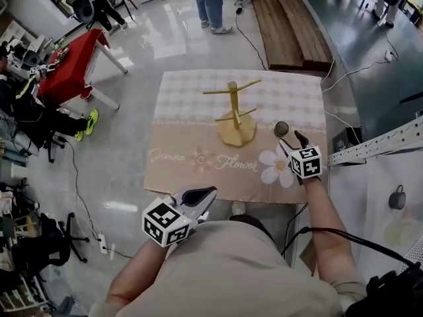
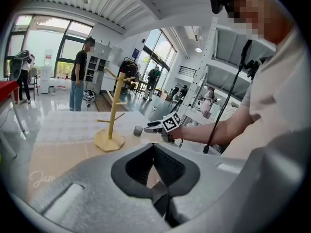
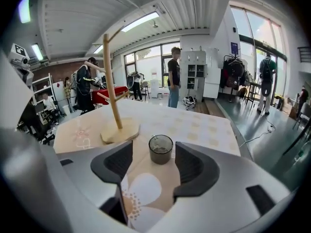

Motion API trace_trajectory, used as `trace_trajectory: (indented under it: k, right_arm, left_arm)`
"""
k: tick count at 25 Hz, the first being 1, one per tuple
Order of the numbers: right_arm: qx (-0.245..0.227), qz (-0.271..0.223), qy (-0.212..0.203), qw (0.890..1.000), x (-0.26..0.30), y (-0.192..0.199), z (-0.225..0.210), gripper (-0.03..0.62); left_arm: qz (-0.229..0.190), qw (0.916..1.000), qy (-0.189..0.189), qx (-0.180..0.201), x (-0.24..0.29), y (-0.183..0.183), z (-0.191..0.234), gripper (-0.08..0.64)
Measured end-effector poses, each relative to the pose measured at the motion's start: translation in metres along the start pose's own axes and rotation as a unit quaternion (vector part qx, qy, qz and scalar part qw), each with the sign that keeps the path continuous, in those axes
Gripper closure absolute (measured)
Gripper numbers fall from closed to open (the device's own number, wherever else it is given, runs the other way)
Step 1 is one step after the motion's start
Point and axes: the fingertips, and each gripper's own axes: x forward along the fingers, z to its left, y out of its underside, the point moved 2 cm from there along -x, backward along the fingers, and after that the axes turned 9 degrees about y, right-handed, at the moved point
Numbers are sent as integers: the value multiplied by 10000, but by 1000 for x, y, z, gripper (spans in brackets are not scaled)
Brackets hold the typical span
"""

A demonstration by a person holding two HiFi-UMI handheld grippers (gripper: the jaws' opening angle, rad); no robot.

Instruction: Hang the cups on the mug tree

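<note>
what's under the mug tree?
The mug tree stands on the tablecloth, where the checked part meets the beige. The tabletop beneath cannot be seen; the cloth covers it.

Ahead of the right gripper (image 1: pixel 291 142), the way to the cup (image 3: pixel 161 149) is clear and the jaw gap is wider than it, with the mug tree (image 3: pixel 112 81) standing ahead-left and bare tablecloth (image 3: pixel 204 125) ahead-right.

My jaws are light grey with black pads, and the cubes (image 1: pixel 305 162) on them carry black-and-white squares. The cup (image 3: pixel 161 149) is smoky dark grey and the mug tree (image 1: pixel 234 121) pale yellow. The counter cloth (image 1: pixel 185 170) is beige with a white flower (image 1: pixel 276 166), and it is checked farther away.
</note>
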Motion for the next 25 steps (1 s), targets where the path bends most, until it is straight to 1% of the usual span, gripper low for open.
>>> trace_trajectory:
  k: [6,11,13,16,19,22,25]
  right_arm:
    - [-146,259,-175,9994,54,11,-1,288]
    - [-210,514,-337,9979,79,21,-4,290]
    - [-218,527,-433,9974,82,22,-3,315]
    - [-240,503,-429,9975,83,21,-2,321]
    - [-198,445,-316,9983,80,18,-1,324]
    - [-57,216,-216,9995,69,6,-2,325]
    - [-24,-110,-141,9998,56,-16,2,325]
  left_arm:
    - [-10,9995,-286,-114,-7,-2,14,552]
    - [-23,9988,-436,-207,-13,2,21,552]
    - [-45,9985,-485,-234,-16,4,24,552]
    - [-74,9982,-544,-254,-19,6,28,552]
    - [-129,9979,-561,-287,-24,7,29,552]
    - [-153,9981,-538,-247,-26,5,27,552]
    - [-158,9983,-515,-219,-28,4,26,552]
